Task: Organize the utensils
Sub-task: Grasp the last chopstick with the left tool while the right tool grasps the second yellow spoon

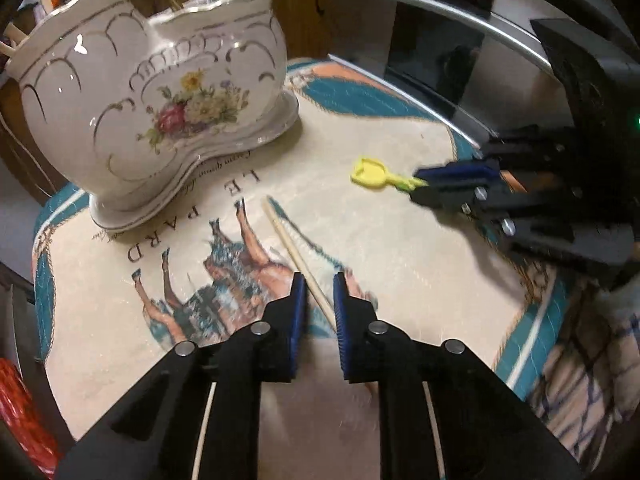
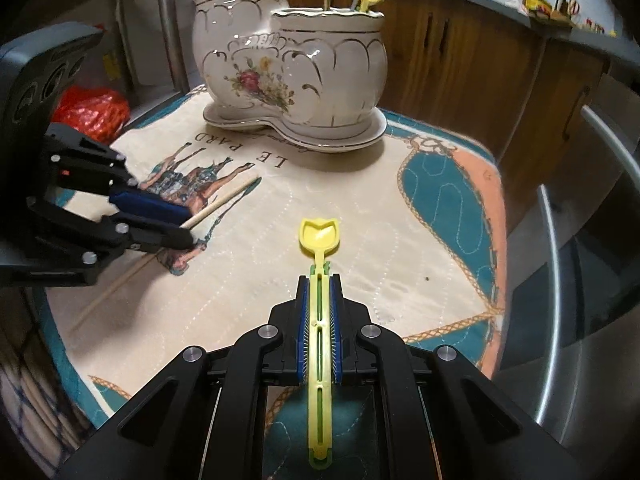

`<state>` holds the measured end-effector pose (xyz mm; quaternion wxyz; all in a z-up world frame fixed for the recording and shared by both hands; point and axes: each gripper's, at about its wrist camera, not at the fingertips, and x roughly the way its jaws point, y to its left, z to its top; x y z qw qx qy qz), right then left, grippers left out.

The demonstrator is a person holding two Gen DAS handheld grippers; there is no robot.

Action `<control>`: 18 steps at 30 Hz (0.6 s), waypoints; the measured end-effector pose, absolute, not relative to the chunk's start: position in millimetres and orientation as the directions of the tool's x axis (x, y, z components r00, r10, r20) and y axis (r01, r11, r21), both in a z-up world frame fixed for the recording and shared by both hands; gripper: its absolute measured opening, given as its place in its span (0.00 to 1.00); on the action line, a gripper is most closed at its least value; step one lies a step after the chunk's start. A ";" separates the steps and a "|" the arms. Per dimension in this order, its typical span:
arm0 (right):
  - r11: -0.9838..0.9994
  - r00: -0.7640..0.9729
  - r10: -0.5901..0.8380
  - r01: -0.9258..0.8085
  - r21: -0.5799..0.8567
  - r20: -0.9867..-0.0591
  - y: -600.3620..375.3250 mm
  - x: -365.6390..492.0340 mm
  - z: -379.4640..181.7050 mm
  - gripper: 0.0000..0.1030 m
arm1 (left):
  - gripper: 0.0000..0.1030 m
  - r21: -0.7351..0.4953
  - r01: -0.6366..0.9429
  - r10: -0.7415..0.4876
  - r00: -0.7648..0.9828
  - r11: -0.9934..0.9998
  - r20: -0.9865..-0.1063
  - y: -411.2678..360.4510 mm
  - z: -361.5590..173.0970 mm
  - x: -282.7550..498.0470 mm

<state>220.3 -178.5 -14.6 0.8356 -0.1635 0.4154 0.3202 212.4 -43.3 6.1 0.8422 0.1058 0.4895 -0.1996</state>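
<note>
A white floral ceramic holder [image 1: 152, 112] with two compartments stands at the far side of the printed cloth; it also shows in the right wrist view [image 2: 288, 80], with several utensils sticking out. My right gripper [image 2: 319, 280] is shut on a yellow plastic spoon [image 2: 320, 236], its bowl pointing toward the holder. In the left wrist view the spoon [image 1: 370, 174] juts from the right gripper [image 1: 420, 186]. My left gripper [image 1: 319, 280] is open, its jaws either side of a wooden chopstick [image 1: 288, 240] lying on the cloth. In the right wrist view the left gripper [image 2: 188, 224] sits over the chopstick [image 2: 228, 196].
The cloth [image 2: 360, 208] covers a small round table with edges close on all sides. A red bag [image 2: 92, 114] lies off the left side. A steel appliance with a handle [image 1: 460, 16] stands behind. Wooden cabinets [image 2: 460, 60] are at the back.
</note>
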 end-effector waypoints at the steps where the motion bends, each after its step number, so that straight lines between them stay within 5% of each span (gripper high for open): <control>1: 0.738 0.436 0.399 -0.675 0.001 -0.807 -177.5 223.2 -14.0 0.10 | 0.09 -0.014 0.461 -0.226 0.409 0.887 -0.884 -42.5 7.1 212.9; 10: 0.658 0.225 0.226 -0.753 -0.021 -0.948 -148.4 250.3 -4.0 0.11 | 0.10 0.035 0.516 -0.095 0.224 0.856 -0.970 -45.2 11.4 225.3; 18: 0.656 0.141 0.108 -0.754 -0.036 -0.984 -129.3 261.6 -5.2 0.11 | 0.11 0.100 0.547 0.003 0.176 0.831 -0.984 -66.3 9.1 239.6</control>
